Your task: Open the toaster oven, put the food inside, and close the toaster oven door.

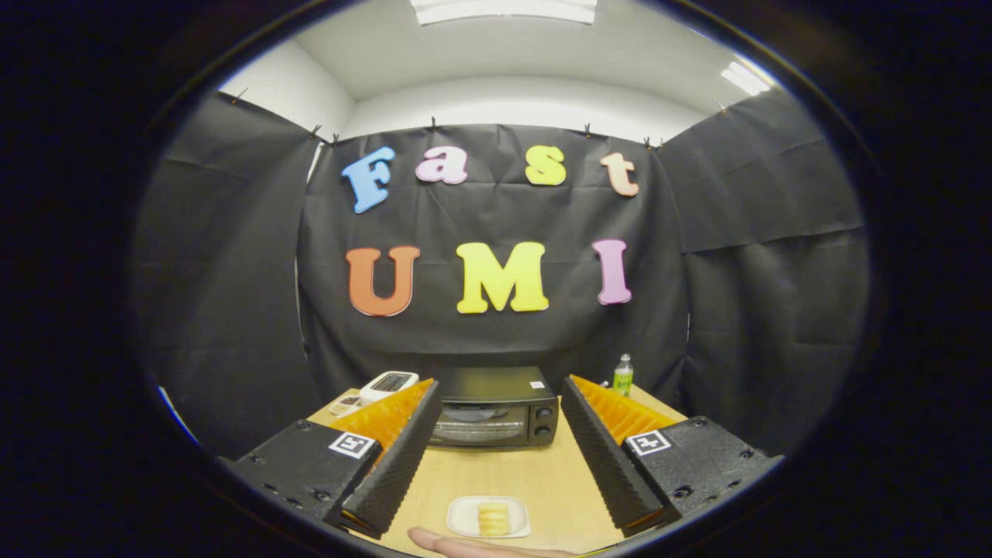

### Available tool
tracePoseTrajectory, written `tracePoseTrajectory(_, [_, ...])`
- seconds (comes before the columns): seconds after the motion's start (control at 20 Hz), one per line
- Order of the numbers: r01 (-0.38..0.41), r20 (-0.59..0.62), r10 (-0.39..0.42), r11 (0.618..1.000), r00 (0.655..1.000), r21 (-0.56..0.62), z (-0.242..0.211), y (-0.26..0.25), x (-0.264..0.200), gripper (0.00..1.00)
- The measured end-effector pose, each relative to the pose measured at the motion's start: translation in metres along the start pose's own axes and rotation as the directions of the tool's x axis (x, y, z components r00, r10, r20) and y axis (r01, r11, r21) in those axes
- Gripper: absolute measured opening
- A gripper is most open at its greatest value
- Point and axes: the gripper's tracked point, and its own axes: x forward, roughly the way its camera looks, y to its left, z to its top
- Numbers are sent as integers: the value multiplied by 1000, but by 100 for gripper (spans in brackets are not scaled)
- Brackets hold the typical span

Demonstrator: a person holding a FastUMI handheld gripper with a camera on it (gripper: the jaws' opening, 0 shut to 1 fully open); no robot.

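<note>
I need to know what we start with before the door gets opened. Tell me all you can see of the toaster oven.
The toaster oven is a small black box with a glass door, shut, and two round knobs stacked beside the door. A small white sticker sits on its top. It stands upright at the far end of the wooden table, facing the gripper, whose fingers are spread wide, touching nothing.

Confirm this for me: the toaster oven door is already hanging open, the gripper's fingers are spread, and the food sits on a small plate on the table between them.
Not quite. In the gripper view the toaster oven has its door shut. The rest holds: the gripper has its fingers spread, and the food sits on the small plate on the table between them.
</note>
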Motion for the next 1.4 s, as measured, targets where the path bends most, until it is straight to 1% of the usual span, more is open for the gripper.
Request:
tracePoseTrajectory(0.05, [-14, -7, 14, 1000, 1000, 10, -7, 5, 12, 100])
tracePoseTrajectory(0.2, [16, -41, -16, 1000, 999, 7, -38, 2, 55, 100])
tracePoseTrajectory(0.35, [-6, -99, 6, 1000, 995, -3, -69, 12, 100, 100])
tracePoseTrajectory(0.45, [-18, -158, 14, 1000, 987, -25, -96, 13, 131, 100])
tracePoseTrajectory(0.5, [-19, -183, 15, 1000, 983, -18, -108, 14, 146, 100])
tracePoseTrajectory(0.6, [-40, -231, 43, 999, 972, 15, -128, 24, 177, 100])
tracePoseTrajectory(0.7, [-50, -272, 52, 999, 961, 16, -147, 30, 205, 100])
tracePoseTrajectory(0.8, [-49, -285, 45, 999, 958, -5, -158, 36, 229, 100])
tracePoseTrajectory(0.9, [-79, -295, 67, 996, 953, -32, -164, 47, 251, 100])
tracePoseTrajectory(0.95, [-72, -292, 50, 995, 955, -65, -163, 45, 261, 100])
tracePoseTrajectory(1.05, [-32, -250, 2, 993, 968, -116, -155, 39, 279, 100])
tracePoseTrajectory(1.1, [-21, -248, -8, 993, 969, -114, -159, 39, 288, 100])
tracePoseTrajectory(1.15, [-12, -277, -14, 996, 961, -93, -167, 38, 296, 100])
tracePoseTrajectory(1.2, [-17, -304, -1, 998, 953, -58, -173, 41, 304, 100])
tracePoseTrajectory(1.3, [-55, -351, 52, 998, 935, 2, -182, 51, 315, 100])
tracePoseTrajectory(1.35, [-46, -369, 45, 999, 928, 6, -186, 50, 318, 100])
tracePoseTrajectory(1.4, [-63, -395, 64, 998, 917, 17, -192, 55, 319, 100])
